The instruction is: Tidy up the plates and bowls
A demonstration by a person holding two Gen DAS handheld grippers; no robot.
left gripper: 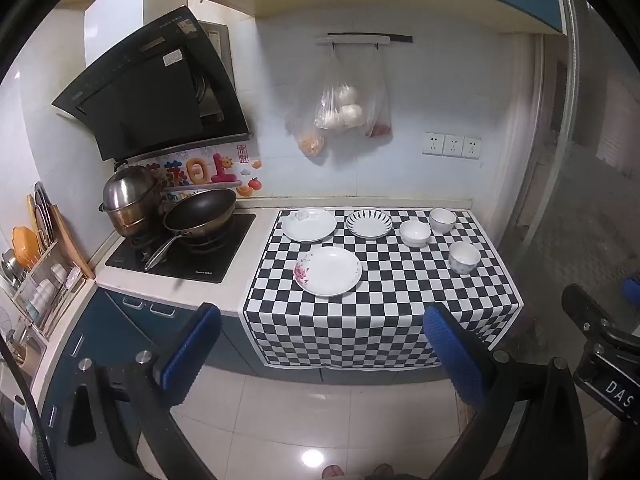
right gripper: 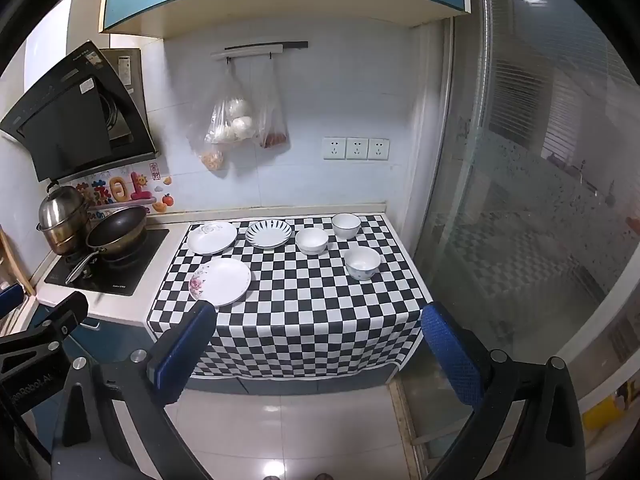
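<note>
Both grippers, left (left gripper: 320, 344) and right (right gripper: 316, 340), fingers spread wide, empty; frying pan (left gripper: 200, 213) left of checkered cloth (left gripper: 392, 312), plates (left gripper: 328, 271), bowls (left gripper: 464, 257) unobstructed.

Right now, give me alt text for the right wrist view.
Three plates and three bowls sit apart on a checkered cloth covering a kitchen counter. The open right gripper hangs empty in front, over the floor.

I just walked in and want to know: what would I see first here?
The black-and-white checkered cloth draped over the counter grabs you first, with three white plates and three white bowls spread on it. Left of it, a dark frying pan sits on the stove.
</note>
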